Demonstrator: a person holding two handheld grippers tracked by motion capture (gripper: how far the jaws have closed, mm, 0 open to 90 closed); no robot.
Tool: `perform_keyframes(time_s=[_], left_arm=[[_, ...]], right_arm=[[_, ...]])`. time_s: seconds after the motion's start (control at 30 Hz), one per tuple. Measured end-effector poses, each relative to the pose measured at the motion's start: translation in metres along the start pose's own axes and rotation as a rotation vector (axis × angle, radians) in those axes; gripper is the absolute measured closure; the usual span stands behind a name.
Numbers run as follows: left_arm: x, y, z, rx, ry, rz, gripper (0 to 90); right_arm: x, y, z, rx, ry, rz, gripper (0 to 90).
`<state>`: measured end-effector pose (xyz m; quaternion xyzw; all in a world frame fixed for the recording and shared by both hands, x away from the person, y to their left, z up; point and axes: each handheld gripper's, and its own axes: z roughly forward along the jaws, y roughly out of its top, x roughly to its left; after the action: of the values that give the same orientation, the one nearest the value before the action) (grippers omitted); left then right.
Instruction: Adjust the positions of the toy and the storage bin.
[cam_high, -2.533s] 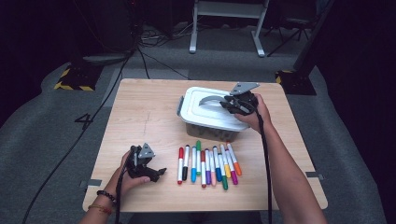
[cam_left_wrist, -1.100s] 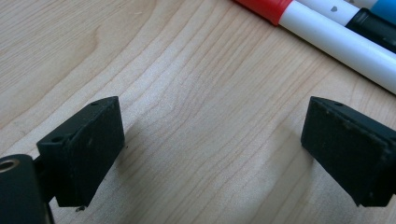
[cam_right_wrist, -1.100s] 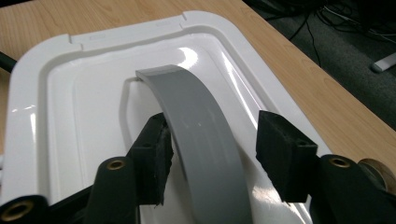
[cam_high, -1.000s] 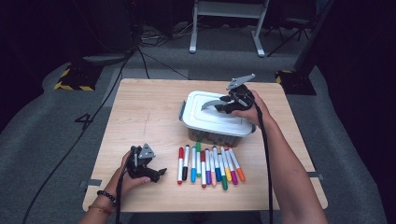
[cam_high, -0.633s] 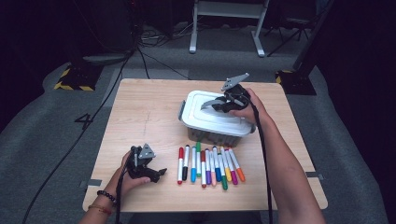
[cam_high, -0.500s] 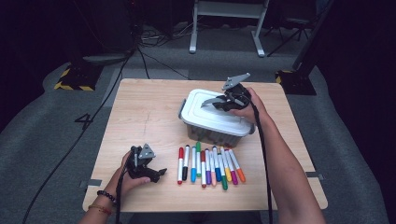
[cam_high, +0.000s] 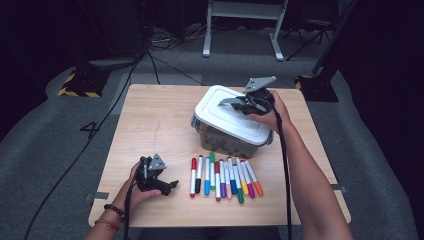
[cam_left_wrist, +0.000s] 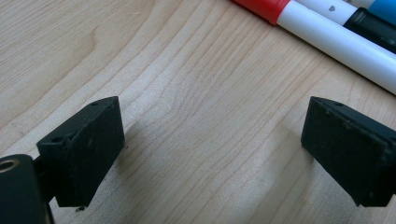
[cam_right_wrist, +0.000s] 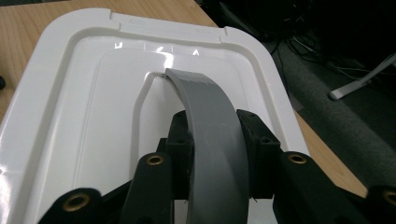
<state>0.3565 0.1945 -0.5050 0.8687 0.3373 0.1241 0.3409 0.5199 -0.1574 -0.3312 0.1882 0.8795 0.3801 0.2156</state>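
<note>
While lid tilts, handle (cam_right_wrist: 212, 140) inside right hand-held gripper (cam_right_wrist: 214, 154)

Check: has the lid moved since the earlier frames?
Yes. The right gripper has tilted the lid, its far edge raised off the box.

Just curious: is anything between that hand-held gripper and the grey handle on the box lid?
Nothing visible: the right hand-held gripper is already shut on the grey handle of the white lid.

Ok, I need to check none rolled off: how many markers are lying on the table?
11 markers, side by side in one row on the table in front of the box; tightly packed, so one may be hidden.
</note>
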Motion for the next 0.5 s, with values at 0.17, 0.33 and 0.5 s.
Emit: perform_keyframes(time_s=[0.17,0.33,0.5], left_arm=[[0.0,0.0,0.0,0.0,0.0,0.001,6.4],[0.0,0.0,0.0,0.0,0.0,0.0,6.4],[0.0,0.0,0.0,0.0,0.0,0.0,6.4]], right_arm=[[-0.002,-0.002,-0.021,-0.023,-0.035,0.005,68.5],[-0.007,-0.011,-0.045,-0.029,-0.086,0.017,68.4],[-0.009,-0.023,-0.068,-0.042,-0.123,0.038,68.6]])
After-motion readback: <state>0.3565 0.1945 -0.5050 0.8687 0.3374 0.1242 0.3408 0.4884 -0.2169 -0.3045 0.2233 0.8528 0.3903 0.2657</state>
